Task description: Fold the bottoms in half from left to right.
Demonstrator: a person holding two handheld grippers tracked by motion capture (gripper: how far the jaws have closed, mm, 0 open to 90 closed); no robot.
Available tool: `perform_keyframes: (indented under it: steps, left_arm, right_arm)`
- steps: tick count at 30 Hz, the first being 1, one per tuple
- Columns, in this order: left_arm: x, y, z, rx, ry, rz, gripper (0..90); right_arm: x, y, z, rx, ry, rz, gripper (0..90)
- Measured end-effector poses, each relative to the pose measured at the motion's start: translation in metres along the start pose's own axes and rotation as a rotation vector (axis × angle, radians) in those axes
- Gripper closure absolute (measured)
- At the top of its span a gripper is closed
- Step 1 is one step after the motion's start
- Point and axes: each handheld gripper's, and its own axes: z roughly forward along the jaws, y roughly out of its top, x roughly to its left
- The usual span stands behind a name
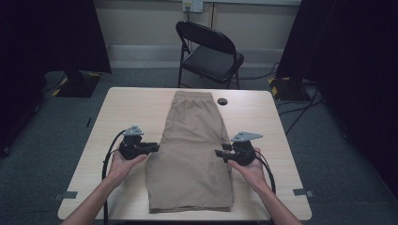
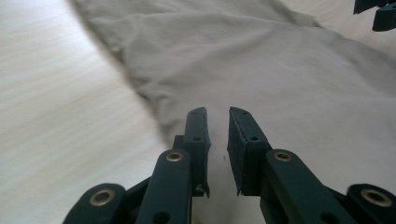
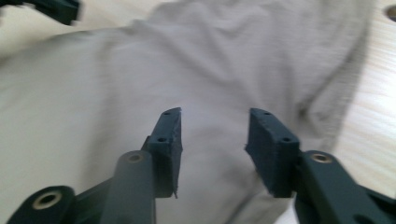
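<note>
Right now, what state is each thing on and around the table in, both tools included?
Khaki fabric shorts: lying flat on the table, waistband at the far end, neither tool gripping them.
Left tool: open by a narrow gap, at the shorts' left edge.
Right tool: open wide, over the shorts' right edge.
Light wooden table: round black cable hole uncovered.
Black folding chair: unfolded, unoccupied, beyond the table.

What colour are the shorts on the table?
Plain tan, no pattern; the shorts show best in the high view.
</note>
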Motion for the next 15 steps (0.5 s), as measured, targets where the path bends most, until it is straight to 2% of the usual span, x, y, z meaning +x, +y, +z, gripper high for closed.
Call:
perform_keyframes:
  steps: [2, 5, 7, 8, 10, 15]
  left_arm:
    - [-0.005, -0.004, 0.003, 0.026, -0.005, 0.022, 76.2]
    - [-0.005, -0.010, 0.010, 0.061, -0.007, 0.033, 74.6]
    - [-0.002, -0.009, 0.009, 0.045, -0.018, 0.012, 75.0]
    - [-0.001, -0.009, 0.008, 0.038, -0.024, 0.003, 75.2]
    - [-0.001, -0.010, 0.009, 0.051, -0.009, 0.006, 76.1]
    - [0.000, -0.012, 0.015, 0.075, 0.000, 0.007, 76.4]
  right_arm:
    - [0.010, -0.003, -0.007, -0.003, 0.043, -0.020, 62.5]
    - [0.029, -0.012, -0.012, 0.020, 0.118, -0.060, 66.4]
    - [0.042, -0.019, -0.014, 0.033, 0.137, -0.090, 66.3]
    - [0.047, -0.021, -0.015, 0.036, 0.161, -0.099, 67.2]
    - [0.054, -0.025, -0.016, 0.041, 0.177, -0.111, 67.8]
    - [0.070, -0.036, -0.014, 0.070, 0.266, -0.119, 67.9]
